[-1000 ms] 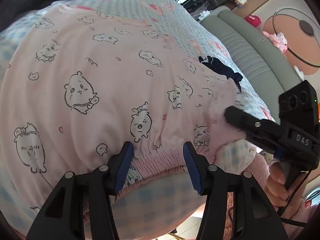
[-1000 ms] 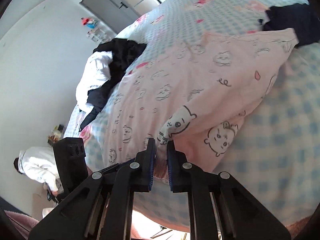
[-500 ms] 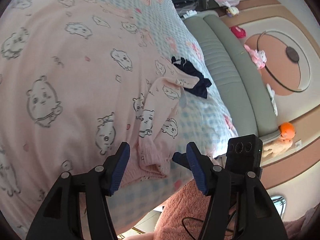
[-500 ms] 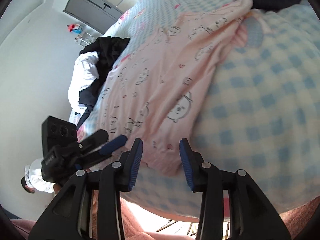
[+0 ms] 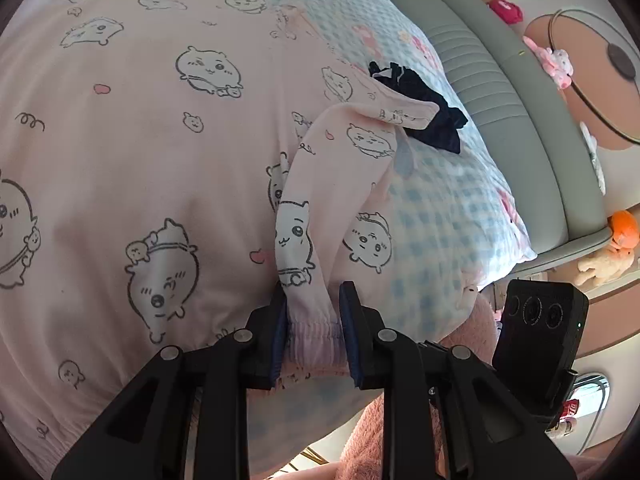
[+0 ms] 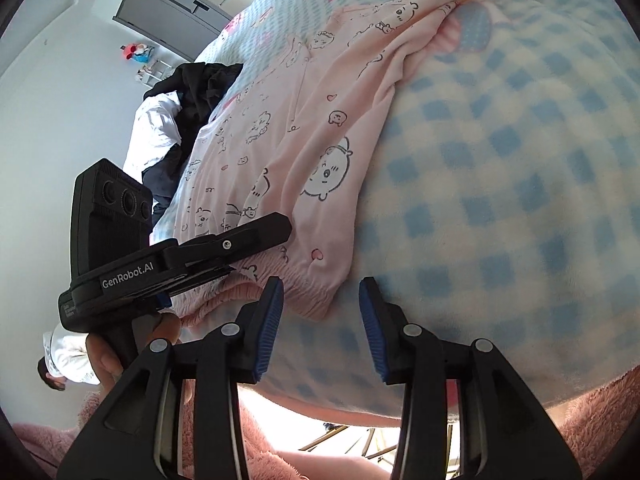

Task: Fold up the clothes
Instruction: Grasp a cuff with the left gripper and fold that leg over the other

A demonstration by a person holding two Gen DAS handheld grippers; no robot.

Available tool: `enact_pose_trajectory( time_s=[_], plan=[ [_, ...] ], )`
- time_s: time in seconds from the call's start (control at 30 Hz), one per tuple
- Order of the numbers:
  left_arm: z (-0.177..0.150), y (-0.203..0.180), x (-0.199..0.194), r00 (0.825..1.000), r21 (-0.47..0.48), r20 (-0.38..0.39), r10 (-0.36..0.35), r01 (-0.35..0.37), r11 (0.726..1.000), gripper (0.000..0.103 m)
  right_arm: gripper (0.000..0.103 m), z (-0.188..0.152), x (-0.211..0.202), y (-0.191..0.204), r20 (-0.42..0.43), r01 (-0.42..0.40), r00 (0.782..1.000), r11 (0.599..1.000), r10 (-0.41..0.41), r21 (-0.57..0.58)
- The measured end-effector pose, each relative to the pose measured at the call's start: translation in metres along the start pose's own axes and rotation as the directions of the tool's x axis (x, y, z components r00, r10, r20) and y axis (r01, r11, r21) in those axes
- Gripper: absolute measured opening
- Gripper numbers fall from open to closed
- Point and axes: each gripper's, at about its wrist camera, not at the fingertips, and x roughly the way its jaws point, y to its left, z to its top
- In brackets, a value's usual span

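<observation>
The pink pajamas (image 5: 168, 152) lie spread across the checked blanket (image 5: 436, 216) on the bed, the printed side up, with one folded strip running down to the elastic hem at the near edge. My left gripper (image 5: 314, 332) pinches that hem, the gathered band bunched between its blue pads (image 5: 347, 332). My right gripper (image 6: 320, 320) hangs spread just off the hem's corner, its jaws wide apart with only blanket between them, touching no cloth as far as I can see.

A dark garment (image 5: 420, 116) lies at the far tip of the folded strip, touching it. In the right view a heap of black and white clothes (image 6: 180, 120) sits on the far side of the pajamas, near the bed's far edge. The grey headboard (image 5: 516, 108) runs along the blanket's side, with plush toys (image 5: 608, 256) on the ledge beyond it.

The bed's near edge drops away just under both grippers. To the right of the pajamas the blanket is bare.
</observation>
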Motion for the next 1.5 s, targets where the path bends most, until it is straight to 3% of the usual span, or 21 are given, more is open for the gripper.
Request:
enact_pose_trajectory(
  time_s=[0.07, 0.2, 0.27, 0.3, 0.37, 0.4, 0.57, 0.7, 0.73, 0.77, 0.83, 0.93, 1.03, 1.07, 1.17, 1.23, 1.3, 1.37, 1.5],
  plan=[
    [0.003, -0.004, -0.009, 0.999, 0.007, 0.036, 0.026, -0.026, 1.000, 0.012, 0.040, -0.001, 0.002, 0.002, -0.005, 0.014, 1.000, 1.000, -0.014, -0.005],
    [0.005, -0.031, -0.049, 0.988, 0.091, 0.150, -0.032, 0.019, 0.996, 0.012, 0.040, -0.002, -0.001, 0.009, 0.001, 0.028, 1.000, 0.999, -0.028, -0.037],
    [0.007, -0.040, -0.066, 0.978, 0.111, 0.207, 0.007, -0.031, 0.993, 0.010, 0.040, -0.003, -0.001, 0.016, -0.006, 0.030, 1.000, 0.997, -0.031, -0.065],
    [0.007, -0.041, -0.076, 0.965, 0.099, 0.258, 0.048, -0.076, 0.992, 0.009, 0.040, -0.002, 0.003, 0.020, -0.017, 0.022, 1.000, 0.997, -0.024, -0.080],
    [0.003, -0.038, -0.102, 0.909, 0.044, 0.391, 0.148, -0.179, 0.983, 0.009, 0.040, -0.003, 0.011, 0.031, -0.052, -0.001, 0.999, 0.994, -0.005, -0.113],
    [0.002, -0.035, -0.113, 0.894, 0.032, 0.421, 0.154, -0.184, 0.982, 0.009, 0.040, -0.004, 0.014, 0.036, -0.073, -0.021, 0.997, 0.991, 0.011, -0.133],
    [-0.018, 0.001, -0.145, 0.890, -0.053, 0.428, 0.159, -0.151, 0.987, 0.009, 0.040, -0.005, 0.021, 0.063, -0.122, -0.084, 0.991, 0.973, 0.059, -0.215],
    [-0.035, 0.032, -0.143, 0.906, -0.129, 0.411, 0.098, -0.049, 0.990, 0.009, 0.040, -0.001, 0.033, 0.093, -0.106, -0.057, 0.994, 0.953, 0.026, -0.297],
    [-0.038, 0.037, -0.142, 0.908, -0.142, 0.411, 0.086, -0.030, 0.989, 0.009, 0.042, 0.000, 0.037, 0.101, -0.103, -0.050, 0.995, 0.947, 0.018, -0.316],
    [-0.038, 0.035, -0.141, 0.907, -0.136, 0.412, 0.089, -0.036, 0.990, 0.009, 0.050, 0.001, 0.042, 0.109, -0.099, -0.041, 0.995, 0.941, 0.008, -0.336],
    [-0.037, 0.032, -0.138, 0.904, -0.124, 0.416, 0.095, -0.047, 0.991, 0.009, 0.057, 0.002, 0.053, 0.113, -0.052, 0.046, 0.996, 0.926, -0.071, -0.376],
    [-0.036, 0.025, -0.139, 0.900, -0.104, 0.429, 0.077, -0.035, 0.994, 0.009, 0.057, 0.005, 0.067, 0.106, -0.029, 0.179, 0.979, 0.918, -0.202, -0.355],
    [-0.036, 0.022, -0.141, 0.899, -0.080, 0.436, 0.042, -0.008, 0.997, 0.009, 0.057, 0.006, 0.055, 0.091, -0.060, 0.000, 0.998, 0.977, -0.013, -0.215],
    [-0.035, 0.021, -0.139, 0.900, -0.079, 0.434, 0.038, -0.004, 0.997, 0.009, 0.057, 0.007, 0.053, 0.092, -0.052, 0.000, 0.999, 0.977, -0.011, -0.213],
    [-0.035, 0.020, -0.135, 0.902, -0.087, 0.430, 0.028, 0.011, 0.996, 0.009, 0.058, 0.013, 0.059, 0.094, 0.003, 0.089, 0.996, 0.968, -0.091, -0.235],
    [-0.038, 0.018, -0.133, 0.901, -0.102, 0.429, 0.060, -0.018, 0.995, 0.009, 0.058, 0.015, 0.061, 0.091, 0.016, 0.120, 0.993, 0.969, -0.119, -0.218],
    [-0.043, 0.018, -0.133, 0.891, -0.113, 0.440, 0.113, -0.070, 0.991, 0.009, 0.057, 0.011, 0.061, 0.085, 0.009, 0.175, 0.984, 0.959, -0.178, -0.223],
    [-0.048, 0.024, -0.135, 0.884, -0.144, 0.452, 0.119, -0.059, 0.988, 0.009, 0.057, 0.007, 0.059, 0.078, 0.006, 0.246, 0.968, 0.935, -0.252, -0.254],
    [-0.052, 0.030, -0.129, 0.901, -0.161, 0.420, 0.106, -0.041, 0.986, 0.008, 0.056, -0.001, 0.044, 0.067, 0.011, 0.276, 0.959, 0.923, -0.284, -0.269]
  ],
)
